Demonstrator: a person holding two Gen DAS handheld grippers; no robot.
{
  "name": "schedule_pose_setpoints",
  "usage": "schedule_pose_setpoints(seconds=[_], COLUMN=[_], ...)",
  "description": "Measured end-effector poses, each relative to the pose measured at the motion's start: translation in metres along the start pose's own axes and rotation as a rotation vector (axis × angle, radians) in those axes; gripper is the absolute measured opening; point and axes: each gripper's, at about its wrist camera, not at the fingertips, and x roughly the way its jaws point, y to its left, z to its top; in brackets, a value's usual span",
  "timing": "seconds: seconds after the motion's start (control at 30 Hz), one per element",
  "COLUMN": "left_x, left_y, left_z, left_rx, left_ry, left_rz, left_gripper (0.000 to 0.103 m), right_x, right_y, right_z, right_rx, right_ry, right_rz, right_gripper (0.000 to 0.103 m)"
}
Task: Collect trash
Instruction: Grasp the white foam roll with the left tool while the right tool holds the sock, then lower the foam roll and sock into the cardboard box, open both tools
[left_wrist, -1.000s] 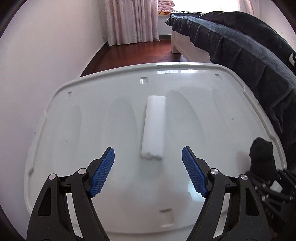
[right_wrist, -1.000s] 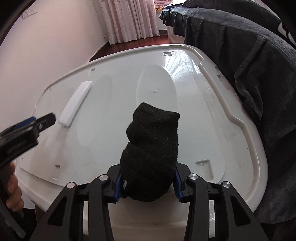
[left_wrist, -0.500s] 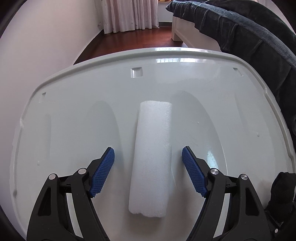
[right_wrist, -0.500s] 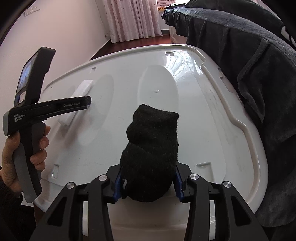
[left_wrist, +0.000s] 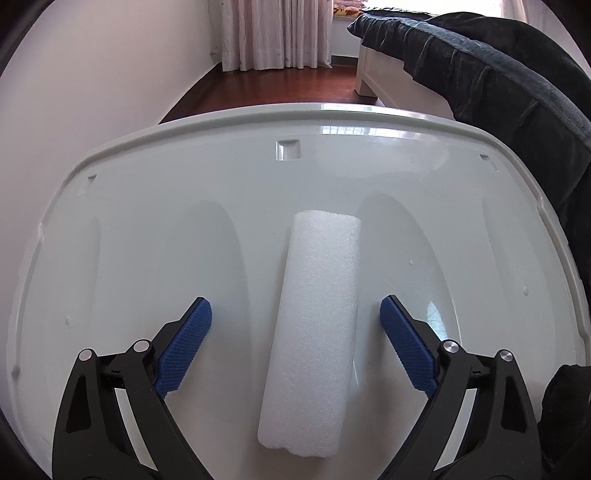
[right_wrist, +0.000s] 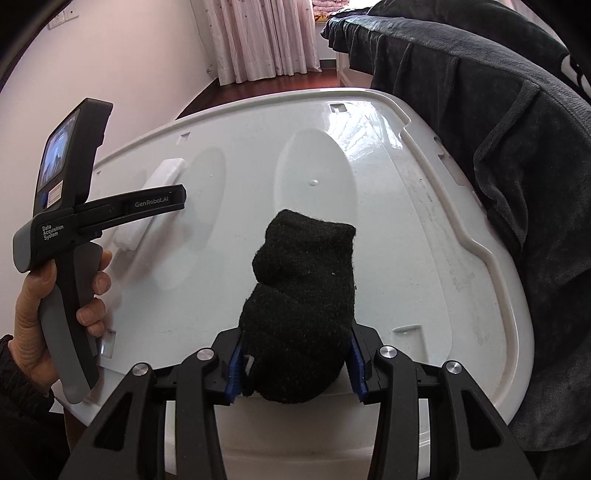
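A white foam strip (left_wrist: 314, 332) lies lengthwise on the white plastic bin lid (left_wrist: 147, 221). My left gripper (left_wrist: 295, 300) straddles the strip's near half. Its jaws are opening, and neither blue pad touches the foam. In the right wrist view the strip (right_wrist: 162, 177) lies at the lid's left, partly behind the left gripper's body (right_wrist: 66, 229), which a hand (right_wrist: 33, 314) holds. My right gripper (right_wrist: 295, 354) is shut on a rolled black sock (right_wrist: 303, 295) above the lid's near edge. The sock (left_wrist: 565, 406) also shows at the left wrist view's lower right.
A bed under a dark blanket (right_wrist: 517, 147) presses against the lid's right side. A pale wall (left_wrist: 92, 74) runs along the left. Beyond the lid are a wooden floor (left_wrist: 277, 88) and pink curtains (left_wrist: 277, 33).
My left gripper has come forward and down over the foam strip, which now lies between its jaws, and the jaws have spread wider. The right gripper and sock have not moved.
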Motion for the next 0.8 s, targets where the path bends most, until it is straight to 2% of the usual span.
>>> schedule_pose_setpoints(seconds=[0.07, 0.1, 0.17, 0.27, 0.33, 0.6, 0.8], left_x=[-0.007, -0.008, -0.011, -0.013, -0.012, -0.021, -0.053], left_y=[-0.007, -0.013, -0.025, -0.038, -0.042, -0.038, -0.025], left_z=[-0.003, -0.003, -0.003, -0.006, -0.004, -0.001, -0.009], left_rx=[0.042, 0.066, 0.119, 0.176, 0.179, 0.144, 0.113], left_ry=[-0.039, -0.050, -0.071, -0.088, -0.093, -0.074, -0.088], left_rz=[0.007, 0.018, 0.013, 0.062, 0.075, 0.061, 0.053], left_gripper=[0.066, 0.062, 0.032, 0.029, 0.027, 0.023, 0.023], right_x=[0.000, 0.000, 0.000, 0.000, 0.000, -0.001, -0.007], right_y=[0.000, -0.001, -0.001, -0.001, -0.002, -0.008, -0.003], right_z=[0.000, 0.000, 0.000, 0.000, -0.001, 0.001, 0.002], right_rx=[0.001, 0.001, 0.000, -0.003, -0.002, 0.033, 0.061], right_ry=[0.000, 0.000, 0.000, -0.001, -0.004, -0.011, -0.026], right_rz=[0.000, 0.000, -0.001, -0.002, -0.002, 0.018, 0.050], right_gripper=[0.044, 0.044, 0.044, 0.043, 0.043, 0.042, 0.042])
